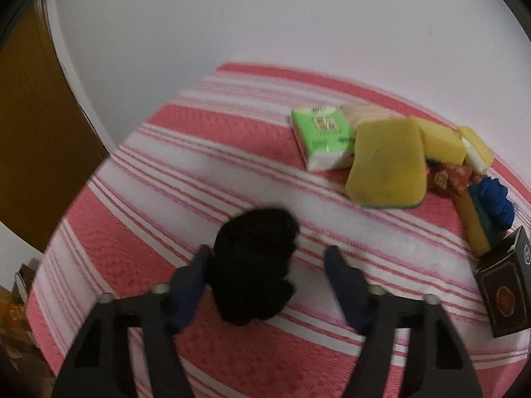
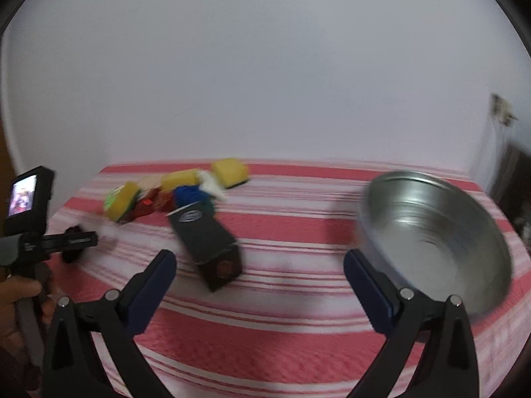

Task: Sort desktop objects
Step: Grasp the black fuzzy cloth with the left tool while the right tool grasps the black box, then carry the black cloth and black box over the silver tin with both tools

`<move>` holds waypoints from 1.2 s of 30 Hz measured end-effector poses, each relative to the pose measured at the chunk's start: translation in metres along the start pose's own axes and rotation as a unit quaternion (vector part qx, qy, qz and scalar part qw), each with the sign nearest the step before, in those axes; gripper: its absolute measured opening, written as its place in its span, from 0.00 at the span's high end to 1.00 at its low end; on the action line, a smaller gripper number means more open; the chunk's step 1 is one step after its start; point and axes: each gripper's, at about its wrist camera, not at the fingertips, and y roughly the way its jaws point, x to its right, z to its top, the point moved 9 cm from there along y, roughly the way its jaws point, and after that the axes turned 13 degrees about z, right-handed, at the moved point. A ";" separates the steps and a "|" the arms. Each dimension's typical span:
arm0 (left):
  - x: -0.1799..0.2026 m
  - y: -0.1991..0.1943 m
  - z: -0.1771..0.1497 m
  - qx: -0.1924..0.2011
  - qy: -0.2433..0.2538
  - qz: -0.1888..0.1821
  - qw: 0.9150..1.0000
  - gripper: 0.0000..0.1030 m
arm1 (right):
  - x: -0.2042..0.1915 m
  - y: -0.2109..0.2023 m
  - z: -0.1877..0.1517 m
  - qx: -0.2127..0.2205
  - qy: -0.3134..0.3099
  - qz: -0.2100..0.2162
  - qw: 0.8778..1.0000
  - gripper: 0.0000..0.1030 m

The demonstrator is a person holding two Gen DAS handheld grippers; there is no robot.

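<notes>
A black fuzzy bundle lies on the pink-and-white striped cloth. My left gripper straddles it: the left finger touches its side and a gap shows before the right finger. Further right is a pile with a green tissue pack, yellow sponges, red packets and a blue woolly thing. A dark box lies beyond my right gripper, which is open and holds nothing.
A shiny metal bowl sits on the cloth just right of the right gripper. A person's hand holds the other gripper's handle with its small screen at the left. A white wall is behind the table; a brown door is at the left.
</notes>
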 end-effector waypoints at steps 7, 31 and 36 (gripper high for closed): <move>-0.001 -0.004 0.003 0.027 0.009 -0.022 0.999 0.51 | -0.019 0.064 0.005 -0.066 -0.054 0.013 0.996 0.01; 0.062 -0.101 -0.016 0.129 0.068 -0.148 0.978 0.54 | 0.021 -0.002 -0.024 -0.017 0.080 0.049 0.995 0.53; 0.117 -0.159 -0.031 0.167 0.120 -0.197 0.959 0.54 | 0.064 -0.056 -0.012 0.050 0.094 -0.017 0.994 0.53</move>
